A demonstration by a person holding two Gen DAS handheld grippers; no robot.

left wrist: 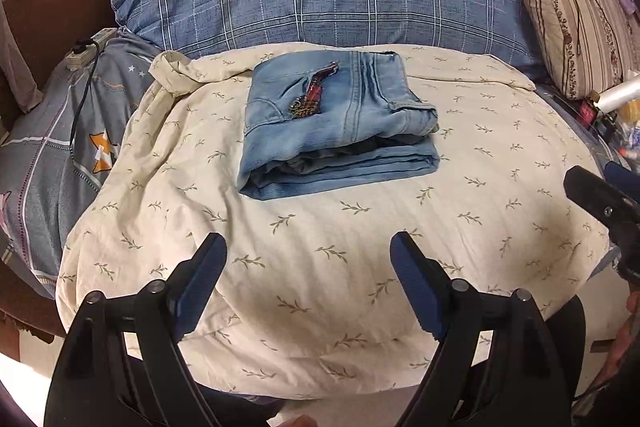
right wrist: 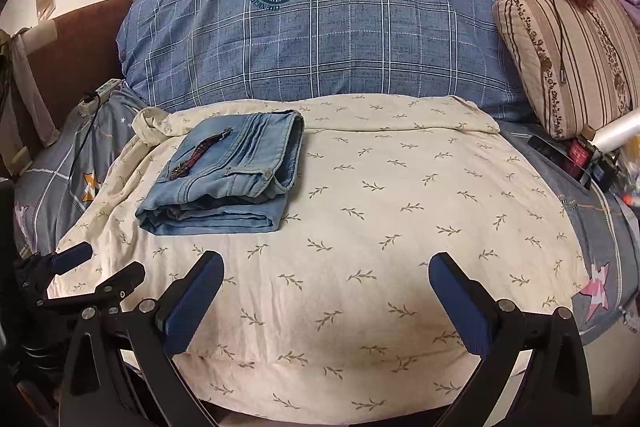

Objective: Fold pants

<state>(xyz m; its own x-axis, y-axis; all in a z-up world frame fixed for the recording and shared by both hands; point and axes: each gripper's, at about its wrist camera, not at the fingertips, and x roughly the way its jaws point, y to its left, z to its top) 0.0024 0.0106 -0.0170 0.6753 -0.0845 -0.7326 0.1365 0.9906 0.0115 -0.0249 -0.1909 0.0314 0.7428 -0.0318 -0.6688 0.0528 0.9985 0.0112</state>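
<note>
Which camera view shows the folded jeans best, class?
The left wrist view: the folded jeans lie centred, straight ahead. The right wrist view shows them whole too, but off to the left.

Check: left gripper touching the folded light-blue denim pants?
Apart. In the left wrist view the left gripper has its jaws open, with bare cream leaf-print sheet between its fingertips and the folded light-blue denim pants.
</note>
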